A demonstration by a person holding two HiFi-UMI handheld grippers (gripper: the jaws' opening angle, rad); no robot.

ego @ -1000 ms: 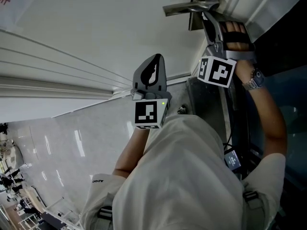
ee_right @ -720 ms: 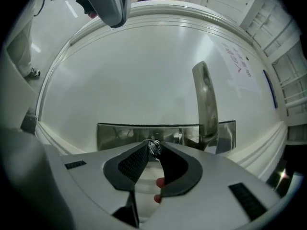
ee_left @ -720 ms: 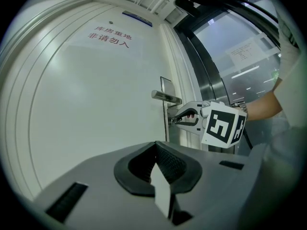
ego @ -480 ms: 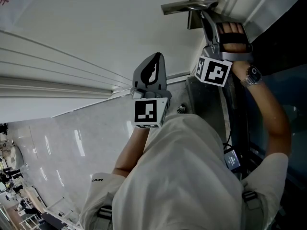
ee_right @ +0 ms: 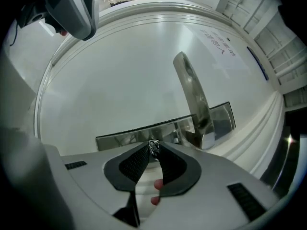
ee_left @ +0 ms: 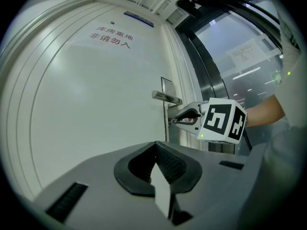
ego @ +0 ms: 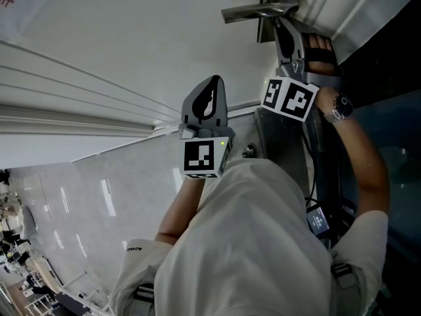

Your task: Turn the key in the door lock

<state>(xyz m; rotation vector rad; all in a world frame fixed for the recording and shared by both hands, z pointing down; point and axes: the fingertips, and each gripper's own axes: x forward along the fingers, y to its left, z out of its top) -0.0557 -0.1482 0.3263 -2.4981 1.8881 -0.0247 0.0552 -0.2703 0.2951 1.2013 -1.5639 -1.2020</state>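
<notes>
While my right tool point(ego: 279, 24) points level at the white door point(ego: 131, 38), its tips sit on the key point(ee_right: 153, 147) in the lock. The jaws have just been closing, and in the right gripper view the small metal key is pinched between the very ends of the pads, with the rest of the gap behind it clear. Two of my fingertips point(ee_right: 157, 184) show through that gap.

The key stands in the steel lock plate point(ee_right: 129, 137), close to the door's edge by the frame and just below the lever handle point(ee_right: 194, 97). The handle juts out from the same plate, beside the tool but not touching it. From the left gripper view I see the right tool point(ee_left: 176, 120) reaching in under the handle point(ee_left: 166, 97), its marker cube towards me and my forearm behind it.

My left tool point(ego: 212, 81) hangs well apart from the lock, out in front of the plain middle of the door. Its jaws are together and hold nothing; the left gripper view shows the pads point(ee_left: 165, 162) meeting at the tips.

A notice in red characters point(ee_left: 111, 36) is stuck high on the door. Beside the frame stands a glass panel point(ee_left: 240, 56), and a pale shiny floor point(ego: 99, 189) lies below.
</notes>
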